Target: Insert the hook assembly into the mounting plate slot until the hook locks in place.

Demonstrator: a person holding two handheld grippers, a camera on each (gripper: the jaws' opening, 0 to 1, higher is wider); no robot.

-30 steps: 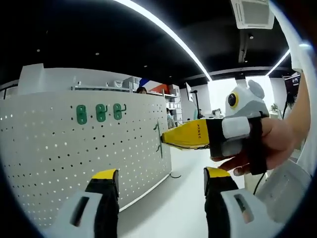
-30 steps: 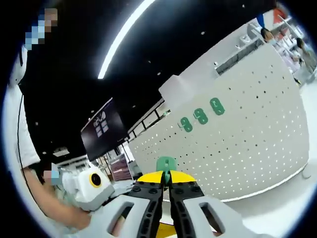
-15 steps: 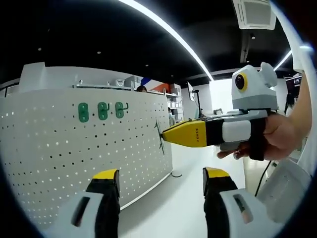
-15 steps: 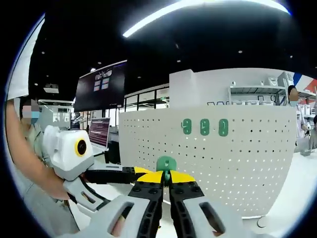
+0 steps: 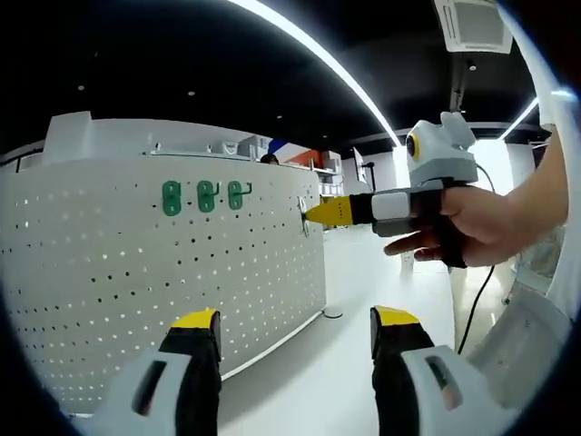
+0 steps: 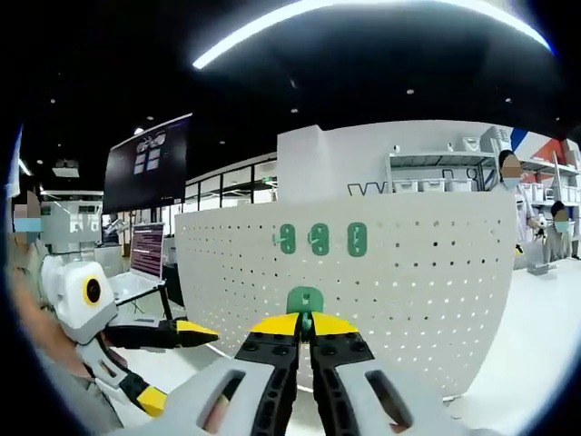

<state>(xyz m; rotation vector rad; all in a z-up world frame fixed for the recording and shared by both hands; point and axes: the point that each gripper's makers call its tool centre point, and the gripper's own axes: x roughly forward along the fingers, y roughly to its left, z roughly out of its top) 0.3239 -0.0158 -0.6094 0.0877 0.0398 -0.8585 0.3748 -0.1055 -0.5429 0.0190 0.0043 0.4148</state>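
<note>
Right gripper [image 6: 304,338] pinches the green hook [image 6: 305,301] at lower centre — light, rigid, best held by its base; left gripper [image 5: 295,329] spread.

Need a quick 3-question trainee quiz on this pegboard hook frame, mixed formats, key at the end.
1. True or false: the right hand-held gripper is shut on a green hook.
2. How many green hooks already hang on the white pegboard?
3. The left hand-held gripper is: A) open, holding nothing B) shut on a hook C) touching the pegboard.

Key: 1 true; 2 three; 3 A.
</note>
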